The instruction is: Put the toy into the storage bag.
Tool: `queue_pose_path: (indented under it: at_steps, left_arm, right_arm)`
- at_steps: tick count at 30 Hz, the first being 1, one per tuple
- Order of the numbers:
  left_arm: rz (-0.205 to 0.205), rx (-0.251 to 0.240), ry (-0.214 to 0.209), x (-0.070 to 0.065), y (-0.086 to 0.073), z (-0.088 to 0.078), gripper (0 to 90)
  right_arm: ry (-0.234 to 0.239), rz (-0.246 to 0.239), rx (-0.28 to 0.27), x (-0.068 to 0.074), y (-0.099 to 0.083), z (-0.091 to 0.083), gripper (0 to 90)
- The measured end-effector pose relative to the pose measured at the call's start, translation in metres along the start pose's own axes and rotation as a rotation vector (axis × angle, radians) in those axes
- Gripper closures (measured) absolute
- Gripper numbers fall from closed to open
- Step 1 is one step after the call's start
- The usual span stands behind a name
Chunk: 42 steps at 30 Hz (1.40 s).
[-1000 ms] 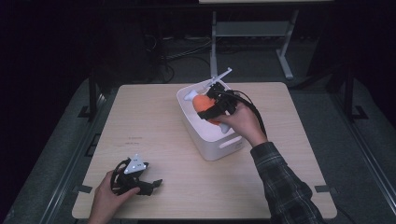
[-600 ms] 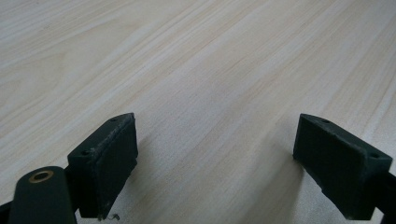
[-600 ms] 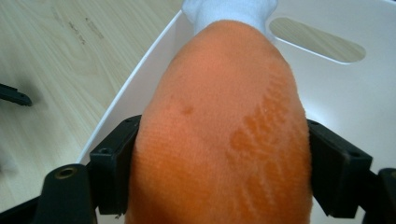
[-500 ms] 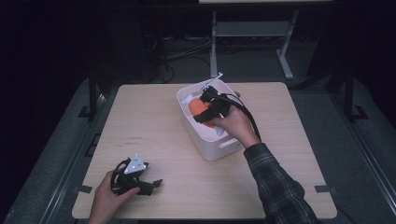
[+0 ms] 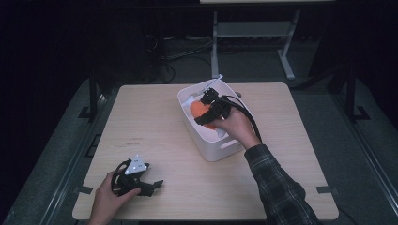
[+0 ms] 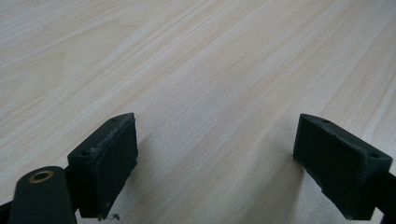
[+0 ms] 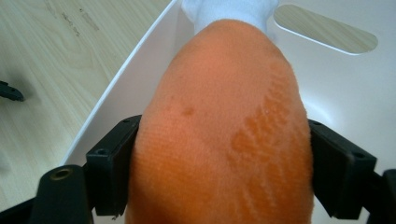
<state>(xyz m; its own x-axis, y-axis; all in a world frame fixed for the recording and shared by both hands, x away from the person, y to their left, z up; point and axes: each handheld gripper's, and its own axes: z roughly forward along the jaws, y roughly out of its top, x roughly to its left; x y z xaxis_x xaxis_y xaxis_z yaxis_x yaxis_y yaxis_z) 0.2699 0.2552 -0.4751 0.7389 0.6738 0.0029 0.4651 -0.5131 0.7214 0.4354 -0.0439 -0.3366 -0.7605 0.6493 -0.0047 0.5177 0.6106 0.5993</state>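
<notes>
An orange knitted item point(image 7: 219, 135), apparently a sock with a white toe or cuff point(image 7: 226, 14), is seen between the jaws of the right gripper point(image 5: 209, 110), low inside the white plastic bin point(image 5: 213, 150) that stands on the wooden table point(image 5: 155, 126). The jaws of that gripper have just been opening, yet in the right gripper view the fabric bulges between both pads point(image 7: 112, 168) and is touched by them on either side, so the sock is judged to be still loosely pinched rather than released. The left gripper point(image 5: 141, 180) rests on the table well apart from the bin, toward its near left corner, with its jaws spread wide and nothing but bare wood between them. Several risks can be judged from here. If the right gripper is lifted out of the bin before the pads are fully clear, the soft knit could be snagged on a pad edge and dragged back up, or left draped over the bin's rim. The sock lies close against the bin's wall, by the slot handle point(image 7: 327, 28); should the jaws be opened wider there, one of them could be pushed against that wall and the light bin shifted or tipped, since it is not being steadied by the left gripper.
</notes>
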Motion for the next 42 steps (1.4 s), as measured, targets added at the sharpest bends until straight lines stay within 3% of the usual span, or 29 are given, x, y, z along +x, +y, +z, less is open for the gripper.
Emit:
queue_pose_path:
  at_steps: [18,30,42]
  left_arm:
    - [0.000,-0.001,0.000,0.000,0.000,0.000,12.8]
    - [0.000,0.001,-0.001,0.000,0.000,0.000,12.8]
    - [-0.004,-0.003,0.000,0.000,0.000,0.000,12.8]
  right_arm:
    - [0.006,-0.009,-0.002,0.000,0.000,-0.002,14.0]
    - [0.007,0.004,-0.045,-0.006,-0.007,-0.021,13.6]
    - [-0.003,0.009,-0.075,-0.013,-0.028,-0.045,10.9]
